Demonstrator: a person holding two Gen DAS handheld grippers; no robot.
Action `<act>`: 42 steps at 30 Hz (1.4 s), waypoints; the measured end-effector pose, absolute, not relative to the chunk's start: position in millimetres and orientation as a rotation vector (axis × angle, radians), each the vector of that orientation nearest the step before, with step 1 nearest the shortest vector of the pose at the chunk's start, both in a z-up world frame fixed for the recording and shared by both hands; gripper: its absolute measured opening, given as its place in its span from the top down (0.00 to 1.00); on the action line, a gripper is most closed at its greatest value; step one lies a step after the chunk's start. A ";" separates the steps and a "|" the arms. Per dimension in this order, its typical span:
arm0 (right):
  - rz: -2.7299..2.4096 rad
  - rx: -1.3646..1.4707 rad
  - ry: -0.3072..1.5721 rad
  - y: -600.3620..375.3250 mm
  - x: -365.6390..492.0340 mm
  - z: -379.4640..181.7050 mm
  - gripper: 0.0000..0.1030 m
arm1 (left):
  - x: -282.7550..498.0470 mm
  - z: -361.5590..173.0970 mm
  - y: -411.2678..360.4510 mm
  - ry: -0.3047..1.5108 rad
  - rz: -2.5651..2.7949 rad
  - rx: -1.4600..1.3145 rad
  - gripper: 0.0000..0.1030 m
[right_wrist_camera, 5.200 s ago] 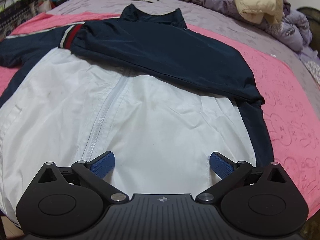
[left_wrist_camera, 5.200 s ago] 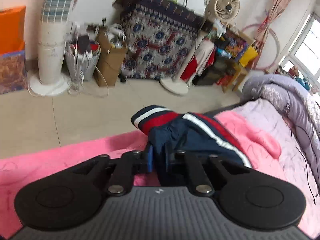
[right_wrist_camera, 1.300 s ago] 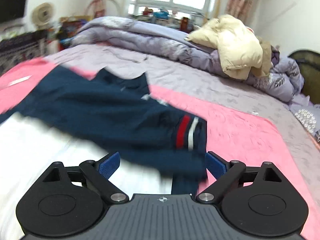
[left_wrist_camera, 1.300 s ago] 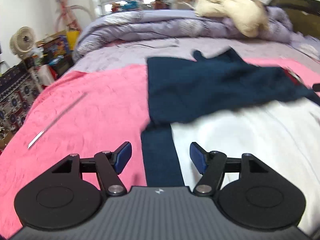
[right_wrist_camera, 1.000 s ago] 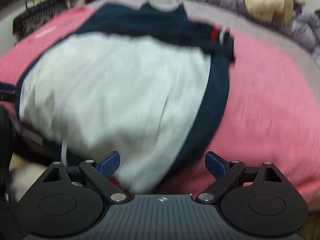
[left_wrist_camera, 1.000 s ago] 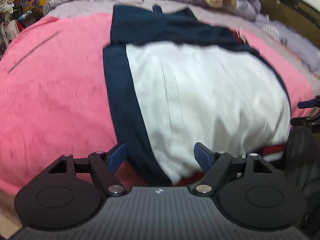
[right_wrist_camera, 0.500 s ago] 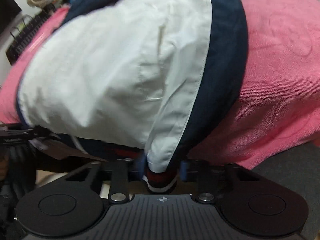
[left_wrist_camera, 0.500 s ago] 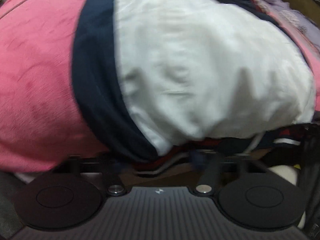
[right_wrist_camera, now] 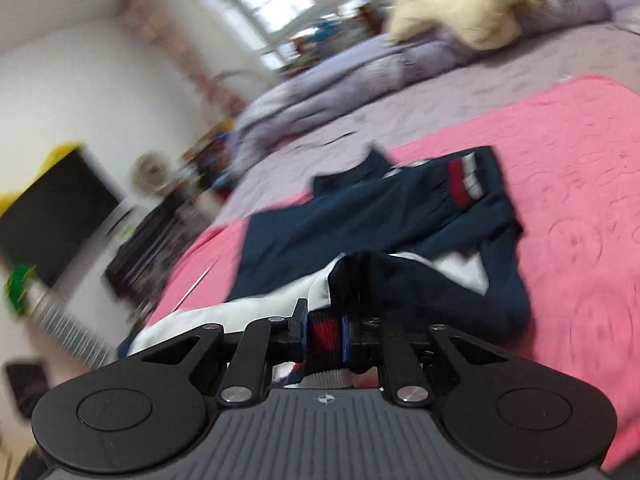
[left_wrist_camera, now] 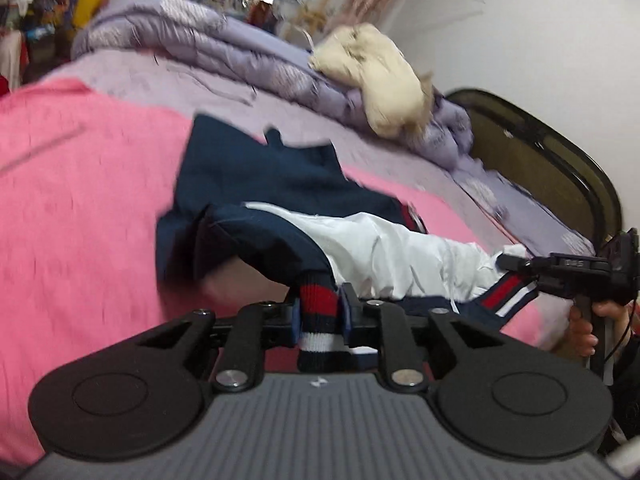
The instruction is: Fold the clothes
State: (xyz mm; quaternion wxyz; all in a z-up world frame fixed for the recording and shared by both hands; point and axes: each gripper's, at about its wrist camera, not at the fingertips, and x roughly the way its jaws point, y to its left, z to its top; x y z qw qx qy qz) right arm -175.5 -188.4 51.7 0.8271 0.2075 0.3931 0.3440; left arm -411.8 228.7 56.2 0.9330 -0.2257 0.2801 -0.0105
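Observation:
A navy and white jacket (left_wrist_camera: 280, 184) lies on a pink blanket (left_wrist_camera: 72, 208) with both sleeves folded across its chest. My left gripper (left_wrist_camera: 319, 314) is shut on the striped red, white and navy hem at the left corner. My right gripper (right_wrist_camera: 325, 334) is shut on the same hem at the right corner; it also shows in the left wrist view (left_wrist_camera: 560, 268). Both hold the hem lifted above the blanket, and the white lower body (left_wrist_camera: 392, 256) arches up between them. The jacket also shows in the right wrist view (right_wrist_camera: 380, 220).
A rolled lilac duvet (left_wrist_camera: 224, 52) with a cream jacket (left_wrist_camera: 380, 76) on it lies along the far side of the bed. A dark headboard (left_wrist_camera: 560, 160) stands at the right. A dark screen (right_wrist_camera: 52, 216) and clutter stand beyond the left bed edge.
Both grippers have closed on the hem at the bed's near edge and lifted it up and towards the collar. The white lower body has risen off the blanket.

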 end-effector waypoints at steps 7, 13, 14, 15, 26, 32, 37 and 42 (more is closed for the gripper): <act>0.571 0.394 0.902 -154.1 -123.8 17.7 0.57 | -337.9 41.0 233.5 0.675 0.190 -0.391 0.53; 0.525 -0.162 0.611 -149.4 -185.8 33.4 0.29 | -344.2 23.9 213.1 0.671 0.256 -0.198 0.52; 0.510 -0.251 0.561 -148.2 -197.0 34.5 0.26 | -344.6 23.3 207.0 0.664 0.254 -0.127 0.48; 0.515 -0.320 0.528 -146.4 -204.4 33.5 0.26 | -344.0 22.7 200.9 0.658 0.251 -0.054 0.41; 0.650 -0.349 0.576 -94.1 -190.5 26.6 0.27 | -298.3 38.6 197.8 0.583 0.215 0.024 0.35; 0.589 0.179 0.571 -146.9 -143.4 53.7 0.26 | -288.9 78.6 256.0 0.444 0.344 -0.129 0.36; 0.495 -0.446 0.425 -144.5 -162.7 44.9 0.26 | -309.4 66.7 237.5 0.521 0.211 0.338 0.35; 0.612 -0.795 0.431 -117.4 -197.1 9.9 0.30 | -327.4 26.6 193.6 0.562 -0.010 0.652 0.33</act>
